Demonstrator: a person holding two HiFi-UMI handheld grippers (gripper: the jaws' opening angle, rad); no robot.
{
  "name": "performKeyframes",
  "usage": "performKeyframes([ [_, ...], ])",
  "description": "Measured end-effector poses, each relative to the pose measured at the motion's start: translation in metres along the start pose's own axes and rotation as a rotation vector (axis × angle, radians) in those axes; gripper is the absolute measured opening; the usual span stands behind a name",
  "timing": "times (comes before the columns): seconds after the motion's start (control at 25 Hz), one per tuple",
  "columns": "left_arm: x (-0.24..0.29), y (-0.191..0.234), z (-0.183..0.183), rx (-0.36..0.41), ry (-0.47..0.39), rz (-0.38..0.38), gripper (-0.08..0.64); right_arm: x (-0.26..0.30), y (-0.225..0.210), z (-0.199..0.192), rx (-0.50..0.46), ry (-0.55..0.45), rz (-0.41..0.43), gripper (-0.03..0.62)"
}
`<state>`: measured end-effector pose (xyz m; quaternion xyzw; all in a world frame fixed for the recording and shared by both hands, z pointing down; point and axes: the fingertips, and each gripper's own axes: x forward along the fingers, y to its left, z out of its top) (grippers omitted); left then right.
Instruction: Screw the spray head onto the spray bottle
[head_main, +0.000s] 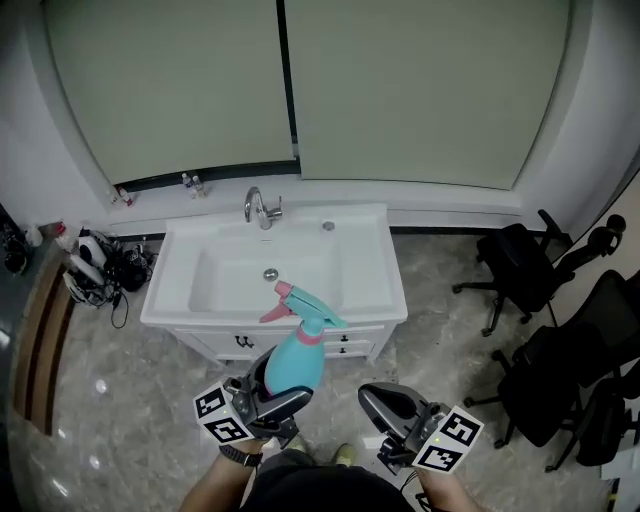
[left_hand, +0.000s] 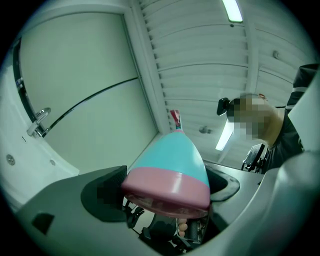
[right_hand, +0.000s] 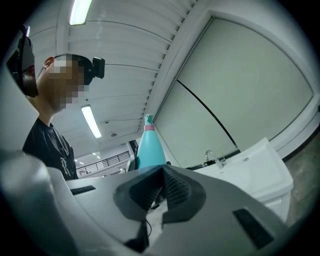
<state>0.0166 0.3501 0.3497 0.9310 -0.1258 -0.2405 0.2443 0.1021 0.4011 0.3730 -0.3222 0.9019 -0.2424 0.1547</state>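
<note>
In the head view a teal spray bottle (head_main: 296, 362) leans forward over the floor in front of the sink, with my left gripper (head_main: 275, 400) shut on its lower body. A pink and teal spray head (head_main: 297, 303) sits on its neck above a pink collar. The left gripper view looks up the bottle (left_hand: 172, 155) from its pink base band (left_hand: 167, 187), which fills the space between the jaws. My right gripper (head_main: 388, 402) is off to the right of the bottle, apart from it; its ribbed pads (right_hand: 172, 187) meet with nothing between them. Beyond them stands the bottle (right_hand: 149, 150).
A white sink cabinet (head_main: 375, 275) with a chrome faucet (head_main: 260, 208) stands just ahead. Black office chairs (head_main: 525, 265) crowd the right side. A low shelf with headphones and cables (head_main: 95, 265) is at the left. Small bottles (head_main: 190, 183) stand on the window sill.
</note>
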Motion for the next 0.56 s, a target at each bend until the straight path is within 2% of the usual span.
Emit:
performKeyframes([
  [0.28, -0.041, -0.040, 0.010, 0.029, 0.018, -0.036, 0.459, 0.009, 0.048, -0.027, -0.011, -0.002, -0.015, 0.000],
  [0.56, -0.044, -0.046, 0.011, 0.025, 0.002, -0.028, 0.460, 0.008, 0.057, -0.027, -0.022, 0.028, -0.012, 0.000],
])
